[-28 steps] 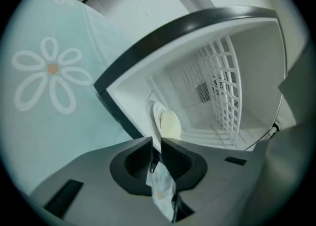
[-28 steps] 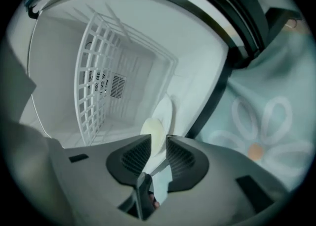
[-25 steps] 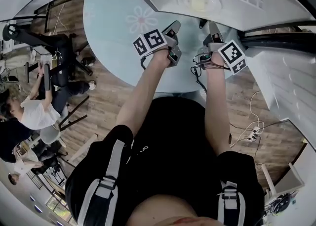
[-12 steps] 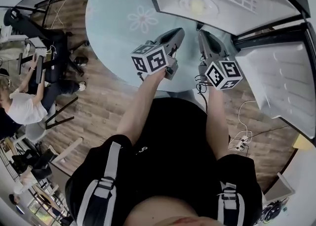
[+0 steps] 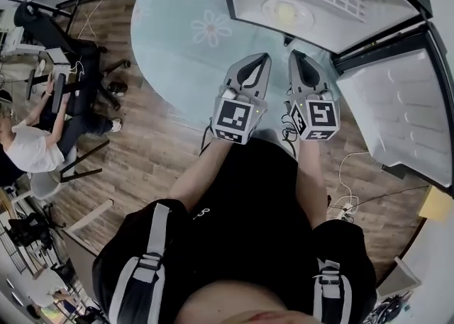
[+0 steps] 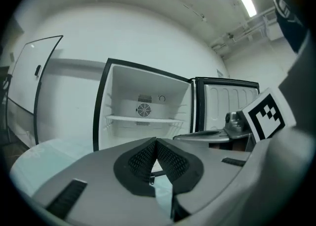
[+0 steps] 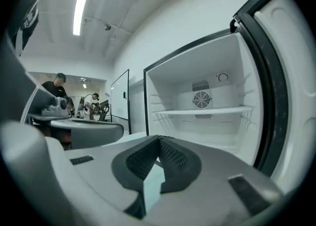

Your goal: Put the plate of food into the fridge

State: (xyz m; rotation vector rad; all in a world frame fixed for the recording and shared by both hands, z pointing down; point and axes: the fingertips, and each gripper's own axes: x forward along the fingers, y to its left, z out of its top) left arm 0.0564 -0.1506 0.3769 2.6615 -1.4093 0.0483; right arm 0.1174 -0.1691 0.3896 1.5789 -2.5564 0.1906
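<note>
**Two tools pressed together in front of the open fridge, plate of food inside it.**

Head view: the round white plate with yellowish food lies inside the open white fridge. The fridge's door is swung wide to its right. The grey left tool and grey right tool hover side by side just before the fridge's opening, over a round pale-blue surface with a daisy print. Left gripper view: the left tool has its ribbed pads meeting at the tips, pinching nothing. The fridge is straight ahead, with a white shelf and a round fan grille at its back. Right gripper view: the right tool is likewise pressed together and empty. It points into the fridge below the shelf.
</note>
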